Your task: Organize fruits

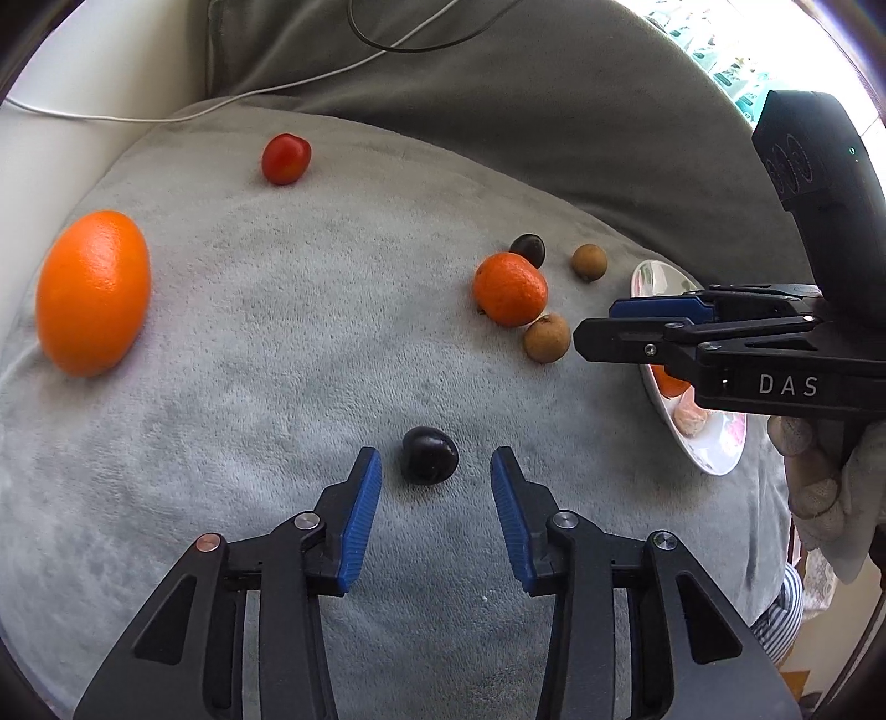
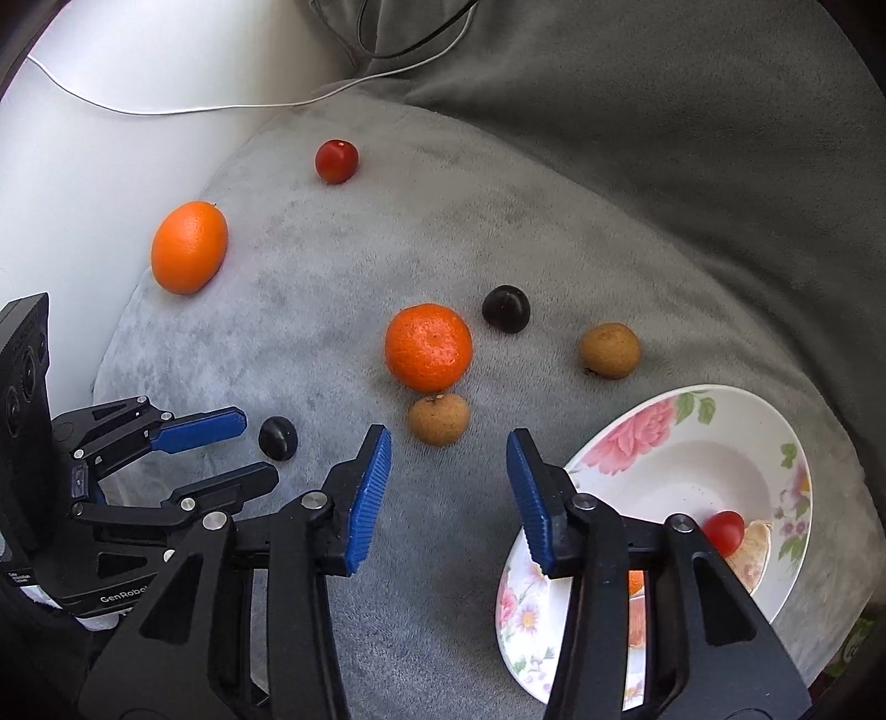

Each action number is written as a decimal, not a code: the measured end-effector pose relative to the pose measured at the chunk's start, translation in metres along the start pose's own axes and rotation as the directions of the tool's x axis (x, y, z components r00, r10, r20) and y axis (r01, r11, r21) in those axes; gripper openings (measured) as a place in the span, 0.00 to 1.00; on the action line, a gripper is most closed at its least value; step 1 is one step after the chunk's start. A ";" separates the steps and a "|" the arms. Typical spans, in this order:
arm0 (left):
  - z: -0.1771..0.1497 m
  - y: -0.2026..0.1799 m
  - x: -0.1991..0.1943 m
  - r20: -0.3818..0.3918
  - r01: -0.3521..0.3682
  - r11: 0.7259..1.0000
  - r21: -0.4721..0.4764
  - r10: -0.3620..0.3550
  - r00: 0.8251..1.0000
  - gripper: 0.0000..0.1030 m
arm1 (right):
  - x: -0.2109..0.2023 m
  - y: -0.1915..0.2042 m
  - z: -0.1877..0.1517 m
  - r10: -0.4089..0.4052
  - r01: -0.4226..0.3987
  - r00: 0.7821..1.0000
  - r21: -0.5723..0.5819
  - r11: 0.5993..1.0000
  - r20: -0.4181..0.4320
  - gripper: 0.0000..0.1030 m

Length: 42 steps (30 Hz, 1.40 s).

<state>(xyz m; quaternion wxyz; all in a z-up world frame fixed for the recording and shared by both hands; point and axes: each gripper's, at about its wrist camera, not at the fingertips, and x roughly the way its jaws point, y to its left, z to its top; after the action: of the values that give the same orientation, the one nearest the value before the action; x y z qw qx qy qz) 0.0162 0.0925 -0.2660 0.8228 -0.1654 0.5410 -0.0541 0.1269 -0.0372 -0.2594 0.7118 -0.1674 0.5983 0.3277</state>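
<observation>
Fruits lie on a grey cushion (image 1: 249,343). My left gripper (image 1: 436,487) is open, its jaws on either side of a dark plum (image 1: 429,455), seen also in the right wrist view (image 2: 278,437). My right gripper (image 2: 448,471) is open and empty, just left of a floral plate (image 2: 692,459) that holds a cherry tomato (image 2: 725,530) and peeled citrus pieces (image 2: 750,554). In front of it lie a brown longan (image 2: 438,419), a mandarin (image 2: 428,346), a second dark plum (image 2: 505,308) and another longan (image 2: 609,350). An oval orange (image 2: 189,247) and a red tomato (image 2: 336,160) lie further left.
A dark grey cushion (image 2: 637,138) backs the seat. A white cable (image 2: 166,111) and a black cable (image 2: 410,50) run along the back. A white sofa arm (image 2: 83,183) borders the left. The left gripper's body (image 2: 111,498) sits close to my right gripper.
</observation>
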 end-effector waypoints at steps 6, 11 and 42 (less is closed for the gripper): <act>0.002 0.002 0.005 -0.004 0.005 1.000 -0.009 -0.006 1.000 0.35 | 0.013 0.007 0.005 -0.015 0.014 1.000 -0.025 1.000 -0.023 0.44; 0.003 -0.001 0.011 -0.012 0.004 1.000 -0.003 -0.004 1.000 0.34 | 0.023 0.008 0.010 -0.033 0.032 0.999 -0.028 0.999 -0.039 0.44; 0.006 -0.004 0.024 -0.023 -0.005 1.000 -0.021 0.005 1.000 0.21 | 0.035 0.011 0.016 -0.021 0.021 0.999 -0.006 1.000 -0.038 0.28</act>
<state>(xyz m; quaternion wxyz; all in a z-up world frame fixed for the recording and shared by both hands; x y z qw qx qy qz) 0.0316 0.0834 -0.2831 0.8150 -0.1720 0.5512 -0.0481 0.1341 -0.0099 -0.2874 0.7031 -0.1817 0.6093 0.3185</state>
